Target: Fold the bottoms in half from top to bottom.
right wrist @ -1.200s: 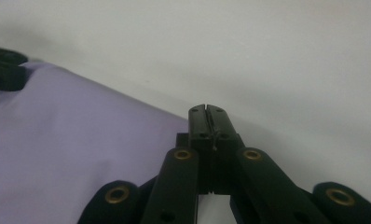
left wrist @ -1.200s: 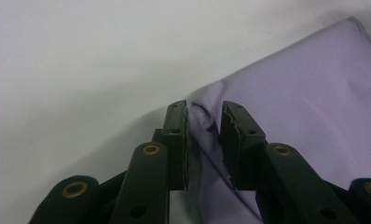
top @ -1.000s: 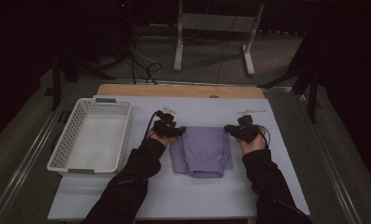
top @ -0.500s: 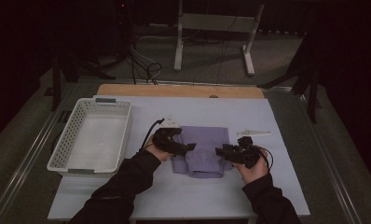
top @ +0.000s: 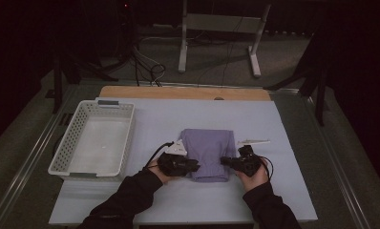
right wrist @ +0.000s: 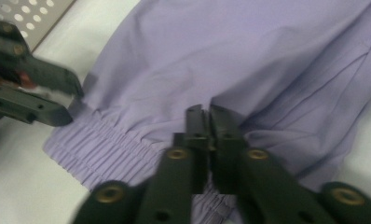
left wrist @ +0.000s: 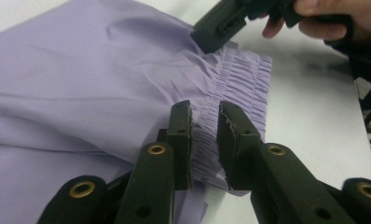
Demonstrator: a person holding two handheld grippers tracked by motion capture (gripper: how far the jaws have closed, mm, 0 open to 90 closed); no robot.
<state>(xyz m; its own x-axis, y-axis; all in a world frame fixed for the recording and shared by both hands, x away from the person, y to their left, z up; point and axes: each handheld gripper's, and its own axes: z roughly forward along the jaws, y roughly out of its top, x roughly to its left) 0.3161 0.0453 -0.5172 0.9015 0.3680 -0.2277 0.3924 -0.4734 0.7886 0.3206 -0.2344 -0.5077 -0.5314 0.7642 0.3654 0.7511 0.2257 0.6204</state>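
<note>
A folded lavender garment (top: 208,150) with a gathered elastic waistband (left wrist: 239,74) lies in the middle of the white table. My left gripper (top: 194,167) comes in at the waistband's near left corner. Its jaws are open a little and straddle the elastic (left wrist: 204,109). My right gripper (top: 224,162) is at the near right side, shut on a fold of the lavender fabric (right wrist: 206,112). The two grippers point at each other across the waistband. The right gripper (left wrist: 221,25) also shows in the left gripper view, and the left gripper (right wrist: 34,98) in the right gripper view.
An empty white perforated basket (top: 66,143) stands at the table's left. A thin white stick-like item (top: 253,141) lies just right of the garment. A small white tag (top: 179,148) sits by the left gripper. Beyond the table's wooden far edge (top: 183,92) are stands and cables.
Both hands have come back from the garment's far corners to its near end and turned inward to face each other at the waistband.
</note>
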